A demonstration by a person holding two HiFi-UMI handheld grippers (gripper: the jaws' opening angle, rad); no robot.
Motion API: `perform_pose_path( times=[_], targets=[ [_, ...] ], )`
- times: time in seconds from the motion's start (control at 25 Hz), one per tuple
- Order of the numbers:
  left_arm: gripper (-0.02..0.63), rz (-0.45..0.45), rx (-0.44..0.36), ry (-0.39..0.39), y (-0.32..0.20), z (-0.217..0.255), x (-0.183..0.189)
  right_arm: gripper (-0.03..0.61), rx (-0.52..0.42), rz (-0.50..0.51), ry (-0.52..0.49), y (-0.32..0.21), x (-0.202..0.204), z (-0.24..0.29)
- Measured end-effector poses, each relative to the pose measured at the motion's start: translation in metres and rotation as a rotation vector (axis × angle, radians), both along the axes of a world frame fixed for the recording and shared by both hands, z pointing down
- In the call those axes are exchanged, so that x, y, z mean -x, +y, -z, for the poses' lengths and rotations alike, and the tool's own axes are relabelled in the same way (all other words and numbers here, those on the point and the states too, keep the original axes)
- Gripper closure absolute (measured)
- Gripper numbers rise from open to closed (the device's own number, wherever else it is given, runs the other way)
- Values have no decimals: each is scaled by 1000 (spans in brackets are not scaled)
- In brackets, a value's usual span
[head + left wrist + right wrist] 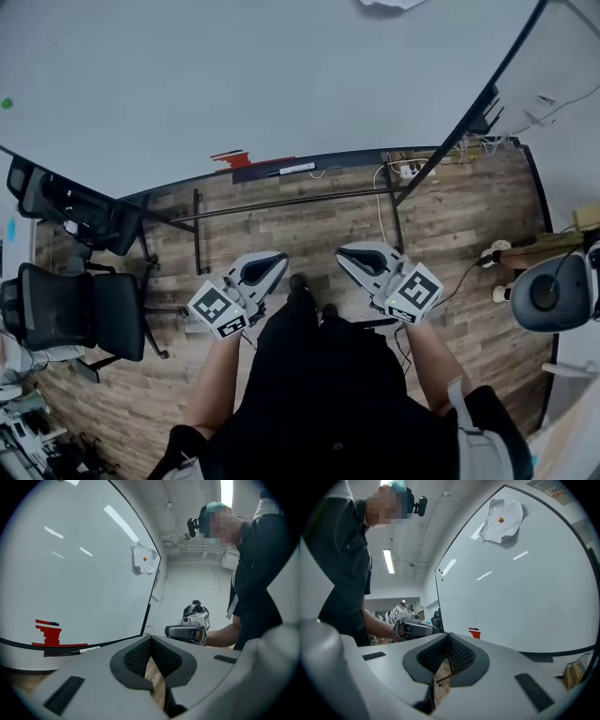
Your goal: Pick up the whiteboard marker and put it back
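Whiteboard marker [296, 169] is on the dark ledge [258, 174] along the bottom edge of the whiteboard [234, 75], just right of a red patch [230, 159]. It lies flat along the ledge, well apart from both your tools. Your left gripper view shows it too [89, 649]: pale body, print too small to read.

Left tool [277, 259]: jaws together at the tips, with only a sliver of wood floor [281, 225] showing behind the pads [136, 656]. Nothing held, touching nothing.

Right tool [347, 251]: same, jaws together, pads [461, 654] meeting at the tip, nothing held.

You're holding both at waist level, side by side and pointed toward the board. Each shows in the other's camera: right tool [187, 631], left tool [415, 629].

Only markings on the tools are the black-and-white squares on the cubes [218, 311] [414, 293].

A crumpled paper [501, 520] is pinned high on the board by an orange dot. There's a sticker at the board's top corner [548, 487], text unreadable.

Black office chairs [84, 314] stand to your left.
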State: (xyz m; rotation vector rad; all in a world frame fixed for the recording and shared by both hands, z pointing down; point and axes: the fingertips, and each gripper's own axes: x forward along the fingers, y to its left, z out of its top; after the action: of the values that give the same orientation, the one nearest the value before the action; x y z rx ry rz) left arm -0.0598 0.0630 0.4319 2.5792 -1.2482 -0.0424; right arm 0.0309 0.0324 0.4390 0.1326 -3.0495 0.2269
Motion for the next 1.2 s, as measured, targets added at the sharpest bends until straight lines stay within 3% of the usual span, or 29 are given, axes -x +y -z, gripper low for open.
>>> perform_pose_path(
  times=[0.52, 0.8, 1.0, 1.2],
  targets=[
    [601, -84, -40, -25, -111, -3, 28, 557, -34, -39, 65, -99, 39, 14],
    [601, -110, -17, -32, -155, -16, 54, 557, -36, -61, 105, -137, 68, 14],
    [601, -100, -6, -81, -183, -28, 65, 557, -23, -48, 117, -162, 86, 11],
    [601, -57, 23, -187, -202, -46, 71, 557, -11, -1, 104, -180, 87, 6]
  ],
)
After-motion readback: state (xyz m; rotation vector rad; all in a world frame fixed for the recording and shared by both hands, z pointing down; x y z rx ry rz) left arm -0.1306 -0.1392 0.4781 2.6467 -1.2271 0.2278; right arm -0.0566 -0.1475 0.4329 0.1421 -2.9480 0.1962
